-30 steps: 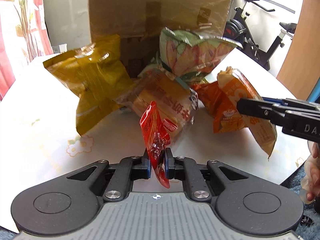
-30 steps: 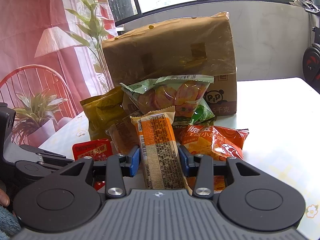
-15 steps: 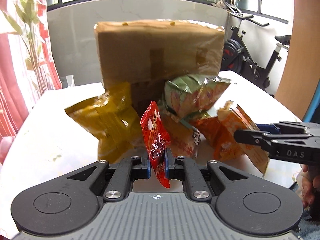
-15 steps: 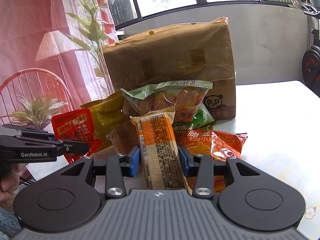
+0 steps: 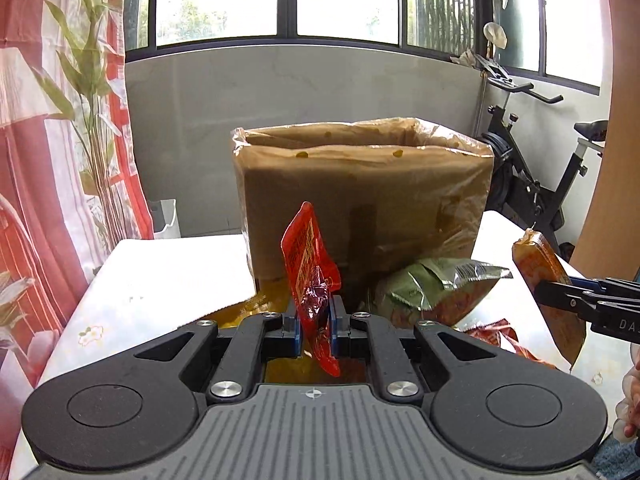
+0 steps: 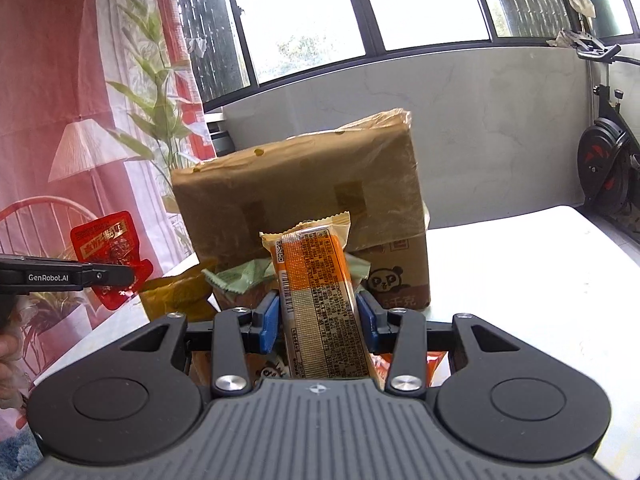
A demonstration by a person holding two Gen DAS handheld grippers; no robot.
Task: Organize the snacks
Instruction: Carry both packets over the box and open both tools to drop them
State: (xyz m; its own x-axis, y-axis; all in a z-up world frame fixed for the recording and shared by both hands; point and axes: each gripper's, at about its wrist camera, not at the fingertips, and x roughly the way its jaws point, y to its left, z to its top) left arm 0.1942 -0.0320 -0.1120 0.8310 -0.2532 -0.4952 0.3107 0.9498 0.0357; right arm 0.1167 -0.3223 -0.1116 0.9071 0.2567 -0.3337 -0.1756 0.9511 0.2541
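Left gripper (image 5: 314, 322) clenches a small red foil sachet (image 5: 310, 272), right gripper (image 6: 318, 322) an orange wrapper bar (image 6: 320, 304); green bag (image 5: 436, 292) at 3 o'clock awaits the plastic-lined cardboard box (image 5: 360, 200)

White table (image 5: 168, 280) with faint flower print, pale sheen on the surface. Cardboard box (image 5: 360, 200), wrapped in brown plastic film, stands upright on it at 12 o'clock in the left wrist view. Against its foot: green snack bag (image 5: 436, 288) at 2 o'clock, yellow bag (image 6: 180, 292) at 11 o'clock, orange-red bag (image 5: 496, 330) at 3 o'clock, partly hidden.
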